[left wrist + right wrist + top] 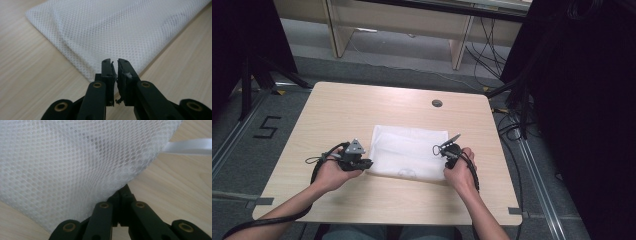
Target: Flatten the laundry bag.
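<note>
Folding step under way on the white mesh cloth (408, 151), flat at mid-table (337, 110). At its left corner, left gripper (360, 163) clenched on nothing; at its right edge, right gripper (451, 154) pinching lifted mesh. Next, probably: carry that edge across, keep the grip firm, avoid dragging the whole cloth.

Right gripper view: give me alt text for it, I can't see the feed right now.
The right gripper, jaws shut, pinches the edge of a white mesh cloth, which lifts and drapes across the left and middle of the frame. Beneath it lies a light wooden table, and a white ribbon-like strip runs from the cloth's edge toward the upper right.
</note>
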Demonstrator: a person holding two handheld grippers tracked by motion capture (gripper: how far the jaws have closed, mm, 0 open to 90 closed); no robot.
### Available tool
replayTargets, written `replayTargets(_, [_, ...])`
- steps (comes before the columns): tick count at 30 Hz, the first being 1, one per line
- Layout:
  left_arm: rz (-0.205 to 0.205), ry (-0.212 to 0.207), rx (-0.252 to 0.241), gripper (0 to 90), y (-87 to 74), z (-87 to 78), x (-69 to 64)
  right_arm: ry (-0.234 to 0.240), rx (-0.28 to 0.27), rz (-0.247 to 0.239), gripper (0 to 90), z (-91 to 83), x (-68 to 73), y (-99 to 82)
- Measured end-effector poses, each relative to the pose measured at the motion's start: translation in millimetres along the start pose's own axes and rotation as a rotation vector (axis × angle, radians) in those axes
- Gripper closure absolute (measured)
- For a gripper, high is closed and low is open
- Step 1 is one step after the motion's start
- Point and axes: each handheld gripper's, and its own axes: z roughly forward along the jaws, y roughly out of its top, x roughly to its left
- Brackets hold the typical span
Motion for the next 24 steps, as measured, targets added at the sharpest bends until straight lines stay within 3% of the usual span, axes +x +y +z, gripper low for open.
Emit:
replayTargets(2, [-0.012, 0.033, -0.012, 83.1, 0.4, -4.3, 3.3, 0.013, -0.014, -0.038, 89.7, 1.6, 1.6, 4.7])
replayTargets(3, [0.005, 0.048, -0.018, 83.1, 0.6, -6.6, 5.7, 0.060, -0.019, -0.031, 88.8, 2.1, 2.8, 5.7])
replayTargets(4, [0.000, 0.066, -0.026, 82.8, 0.7, -9.7, 7.7, 0.026, -0.015, -0.043, 86.3, -0.2, 3.6, 4.9])
replayTargets(5, [-0.016, 0.081, -0.054, 82.6, 1.1, -9.7, 6.4, 0.059, -0.006, -0.043, 85.1, -0.9, 0.8, 3.2])
replayTargets(6, [-0.015, 0.083, -0.071, 82.1, 2.2, -9.3, 5.5, 0.029, -0.014, -0.052, 83.7, -2.1, -1.3, 0.5])
replayTargets(8, [-0.023, 0.084, -0.080, 81.2, 3.1, -8.9, 3.6, 0.025, -0.008, -0.031, 81.5, -3.5, -3.4, -2.5])
replayTargets(9, [-0.014, 0.075, -0.078, 79.8, 4.4, -7.5, 2.4, 0.028, -0.005, -0.038, 79.0, -4.7, -8.7, -5.8])
replayTargets(10, [0.004, 0.066, -0.076, 78.0, 5.2, -6.6, 1.4, 0.044, 0.000, -0.012, 77.4, -6.7, -14.7, -9.6])
replayTargets(11, [0.031, 0.057, -0.053, 77.1, 6.2, -5.7, 0.7, 0.006, -0.019, 0.002, 76.4, -8.0, -16.9, -11.8])
replayTargets(12, [0.020, 0.056, -0.064, 76.6, 7.5, -1.5, -3.7, -0.011, -0.009, 0.018, 74.7, -11.9, -21.3, -14.1])
replayTargets(13, [0.047, 0.049, -0.050, 76.0, 8.8, -0.7, -4.1, -0.014, -0.029, 0.025, 73.1, -14.2, -28.6, -15.6])
replayTargets(14, [0.044, 0.038, -0.054, 74.5, 10.1, 2.1, -6.9, -0.022, -0.039, 0.045, 68.5, -19.1, -36.3, -15.2])
replayTargets(15, [0.070, 0.025, -0.051, 74.5, 12.0, 4.3, -8.5, -0.022, -0.039, 0.045, 68.5, -19.1, -36.3, -15.2])
replayTargets(16, [0.065, 0.017, -0.052, 73.0, 13.0, 7.3, -11.9, -0.020, -0.055, 0.052, 66.9, -21.5, -40.2, -14.0])
replayTargets(17, [0.082, -0.011, -0.053, 70.2, 14.8, 12.9, -17.3, -0.021, -0.104, 0.066, 63.3, -27.2, -45.5, -8.0])
replayTargets(19, [0.094, -0.021, -0.044, 69.3, 15.6, 15.6, -19.5, -0.022, -0.116, 0.065, 61.3, -28.9, -46.0, -4.7])
replayTargets(21, [0.114, -0.038, -0.037, 67.0, 16.9, 21.9, -22.9, 0.025, -0.174, 0.049, 58.9, -30.5, -45.4, 6.8])
replayTargets(24, [0.132, -0.061, -0.009, 63.5, 16.6, 29.5, -26.7, 0.089, -0.186, 0.046, 56.3, -28.5, -36.2, 24.3])
